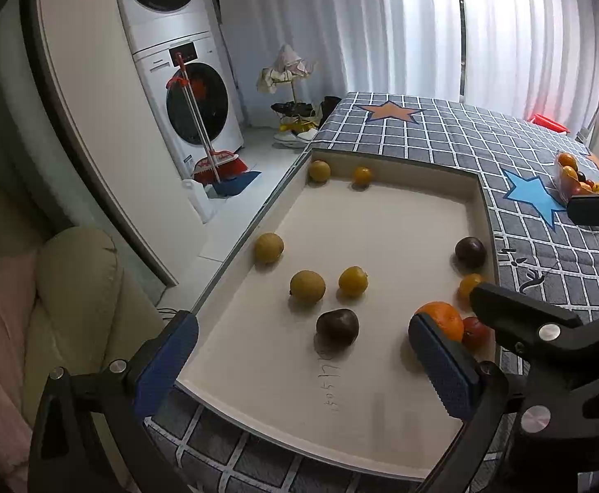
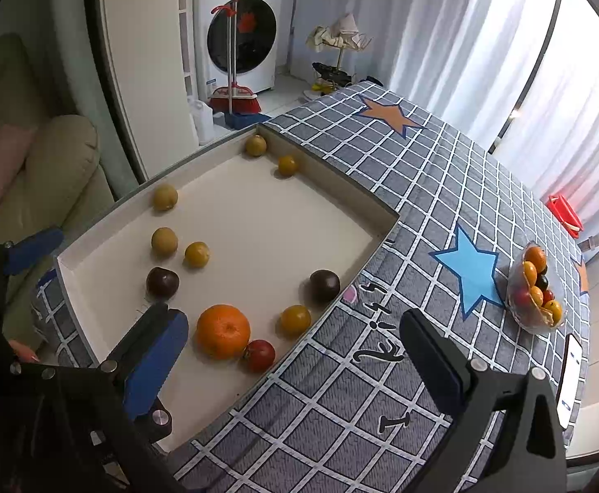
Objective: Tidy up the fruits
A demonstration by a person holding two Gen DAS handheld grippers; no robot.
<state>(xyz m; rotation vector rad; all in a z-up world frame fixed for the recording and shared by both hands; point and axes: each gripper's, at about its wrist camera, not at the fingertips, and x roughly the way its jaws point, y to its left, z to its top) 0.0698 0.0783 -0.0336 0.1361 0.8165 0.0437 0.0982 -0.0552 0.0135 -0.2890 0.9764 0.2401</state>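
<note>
A shallow white tray (image 1: 381, 222) (image 2: 258, 213) lies on a grey checked cloth and holds several loose fruits: yellow ones, two dark purple ones (image 1: 337, 325) (image 2: 324, 285), an orange (image 1: 443, 319) (image 2: 223, 330) and a small red fruit (image 2: 259, 354). A clear bowl of mixed fruit (image 2: 537, 296) (image 1: 574, 180) stands on the cloth to the right. My left gripper (image 1: 303, 365) is open and empty above the tray's near end. My right gripper (image 2: 295, 353) is open and empty, hovering over the orange and red fruit at the tray's near right edge.
A phone (image 2: 568, 382) lies near the table's right edge. A beige sofa (image 1: 73, 308) stands left of the table. A washer stack (image 1: 184, 82), a broom (image 1: 217, 164) and a red bin (image 2: 564, 213) stand beyond the table.
</note>
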